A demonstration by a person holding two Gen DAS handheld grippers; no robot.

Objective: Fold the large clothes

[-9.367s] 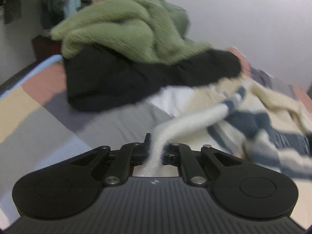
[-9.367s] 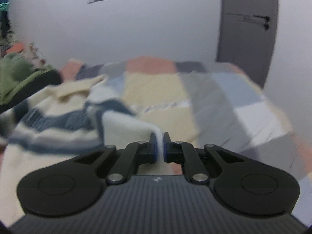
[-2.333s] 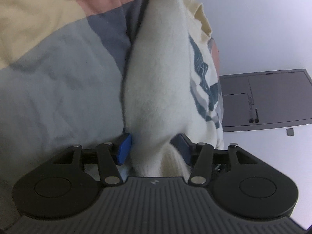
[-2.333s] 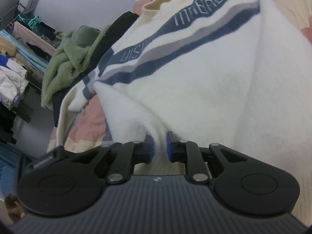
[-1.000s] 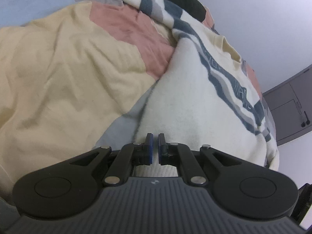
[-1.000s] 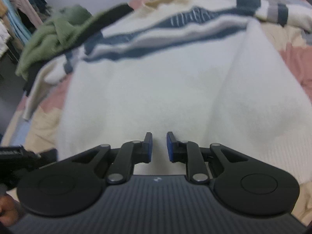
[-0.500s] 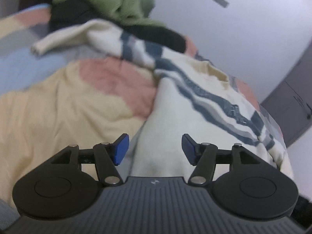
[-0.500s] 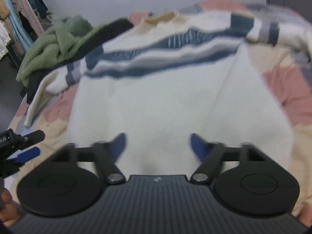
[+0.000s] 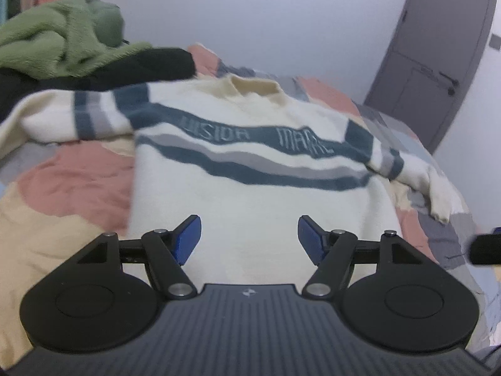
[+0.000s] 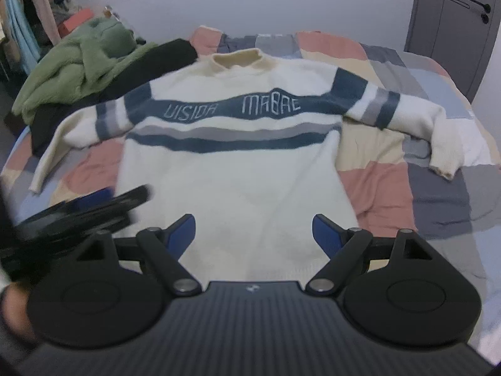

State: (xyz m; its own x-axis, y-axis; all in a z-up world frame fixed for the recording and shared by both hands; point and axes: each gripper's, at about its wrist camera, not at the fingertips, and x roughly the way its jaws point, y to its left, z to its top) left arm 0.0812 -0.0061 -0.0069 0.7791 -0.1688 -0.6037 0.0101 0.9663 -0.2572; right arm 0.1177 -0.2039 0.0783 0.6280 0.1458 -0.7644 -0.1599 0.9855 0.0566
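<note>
A cream knit sweater (image 10: 238, 169) with navy and grey chest stripes lay face up and spread flat on a patchwork quilt (image 10: 438, 188) in salmon, yellow, grey and pale blue, its collar toward the far wall and both sleeves stretched outward, cuffs bent down toward the near side. The right gripper (image 10: 254, 231) hung above the sweater's lower body, its blue-padded jaws wide and still opening, nothing between them. The left gripper (image 9: 249, 238) likewise hung over the lower body, jaws wide apart and opening, holding nothing; from the right wrist camera it appeared as a blurred dark shape at the left edge. A rumpled green fleece garment (image 10: 75, 62) sat on a black garment (image 10: 150, 62) at the quilt's far left, the black one just beside the sweater's left shoulder. A grey door (image 10: 454, 15) stood at the far right.
</note>
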